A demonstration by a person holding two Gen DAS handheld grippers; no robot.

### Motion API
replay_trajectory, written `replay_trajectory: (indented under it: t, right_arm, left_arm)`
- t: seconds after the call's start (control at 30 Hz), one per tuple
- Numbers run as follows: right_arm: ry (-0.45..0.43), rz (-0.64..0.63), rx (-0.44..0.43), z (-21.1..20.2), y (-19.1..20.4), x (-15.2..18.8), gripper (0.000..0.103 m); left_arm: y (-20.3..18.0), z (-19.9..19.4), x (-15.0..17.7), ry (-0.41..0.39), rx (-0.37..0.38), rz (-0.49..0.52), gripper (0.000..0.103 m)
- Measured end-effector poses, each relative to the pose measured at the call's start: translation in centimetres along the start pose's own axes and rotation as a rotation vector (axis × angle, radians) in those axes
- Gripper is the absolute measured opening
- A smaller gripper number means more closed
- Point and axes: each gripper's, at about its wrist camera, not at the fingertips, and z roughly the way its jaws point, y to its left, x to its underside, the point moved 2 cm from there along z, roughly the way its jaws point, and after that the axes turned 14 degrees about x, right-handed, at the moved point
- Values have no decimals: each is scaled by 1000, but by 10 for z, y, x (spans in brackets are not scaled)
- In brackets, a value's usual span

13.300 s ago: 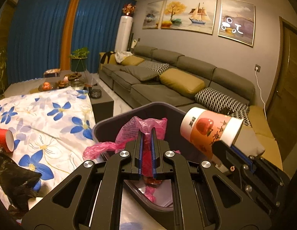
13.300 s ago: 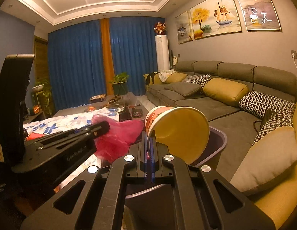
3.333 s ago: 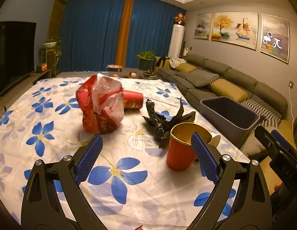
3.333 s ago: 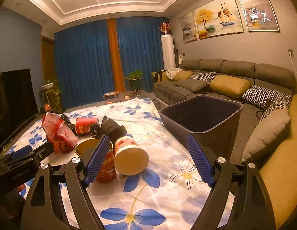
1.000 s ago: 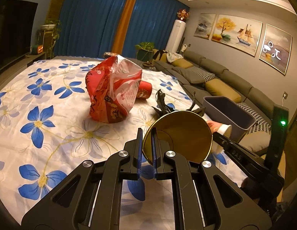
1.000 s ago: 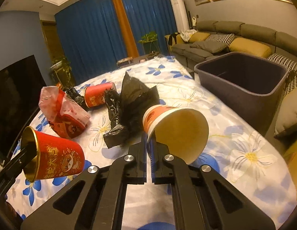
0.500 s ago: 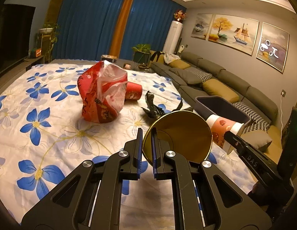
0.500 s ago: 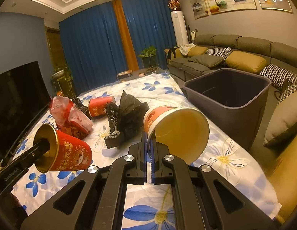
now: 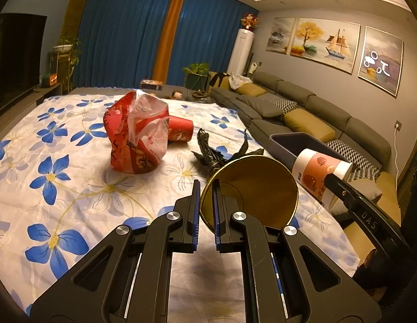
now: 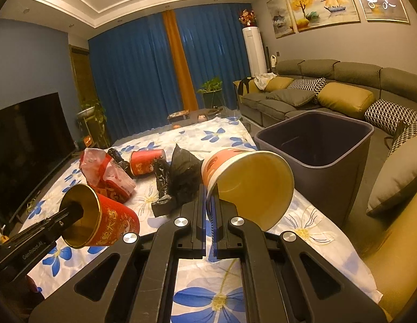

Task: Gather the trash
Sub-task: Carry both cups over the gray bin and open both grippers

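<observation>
Trash is in both grippers and spread across the flowered table (image 9: 74, 188). To finish this step well, carry each cup clear over the grey bin (image 10: 316, 145) at the table's right edge before letting go (it looks near but not yet underneath). The left gripper (image 9: 206, 215) has its fingers nearly together, pinching the rim of the red gold-lined cup (image 9: 251, 188). The right gripper (image 10: 207, 210) pinches the wall of the orange-and-white paper cup (image 10: 251, 177) likewise. A red plastic bag (image 9: 135, 140), another red cup (image 9: 180, 129) and a black bag (image 10: 179, 177) lie on the table.

Blue curtains (image 10: 133, 80), grey sofa (image 10: 329, 88) — paintings (image 9: 324, 43) on grey wall.
</observation>
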Motion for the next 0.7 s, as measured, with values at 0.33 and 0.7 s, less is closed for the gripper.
replay_trajectory:
  t: [0.33,0.7]
  right_arm:
    - [-6,16,8,2,-13,0,4]
    - [-7,37,21,5,-30,-2,4]
  left_arm:
    - [-11,13,2,24,5,21,8]
    - [-22,28,4,45,12,40,8]
